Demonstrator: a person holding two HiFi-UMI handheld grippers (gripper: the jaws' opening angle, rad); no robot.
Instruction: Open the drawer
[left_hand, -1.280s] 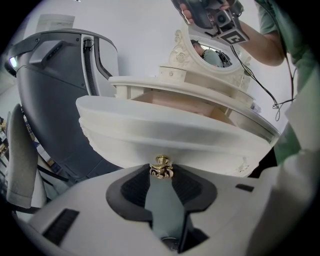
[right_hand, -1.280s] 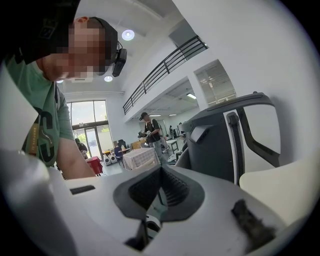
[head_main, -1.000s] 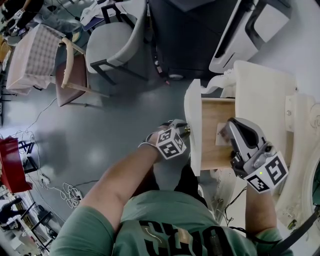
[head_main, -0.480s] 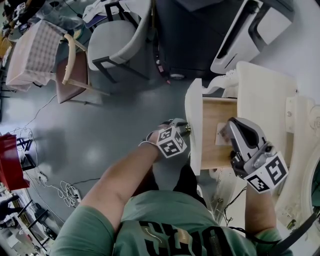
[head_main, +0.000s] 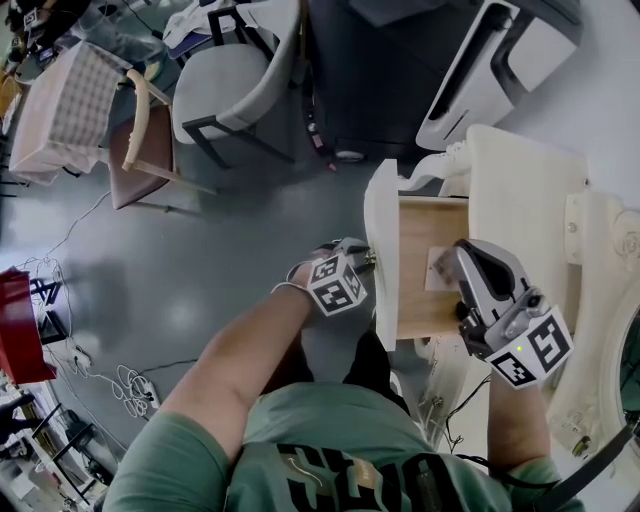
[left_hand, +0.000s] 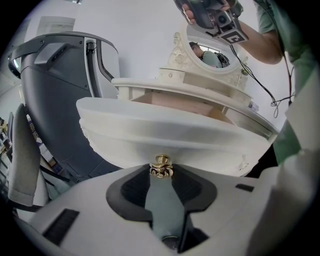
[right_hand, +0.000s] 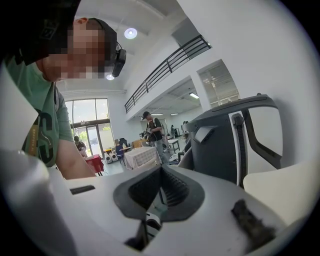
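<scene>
From the head, looks down on the drawer (head_main: 425, 280), pulled out of the white dresser (head_main: 520, 190), wooden bottom bare. Has the left gripper (head_main: 364, 262) at the drawer's white front and the right gripper (head_main: 458, 258) over the wooden bottom.

In the left gripper view, grips the gold knob (left_hand: 161, 166) with jaws partly apart, pads seemingly pressing its sides.

In the right gripper view, shows jaws brought together on nothing, with a grey chair (right_hand: 235, 135) beyond.
</scene>
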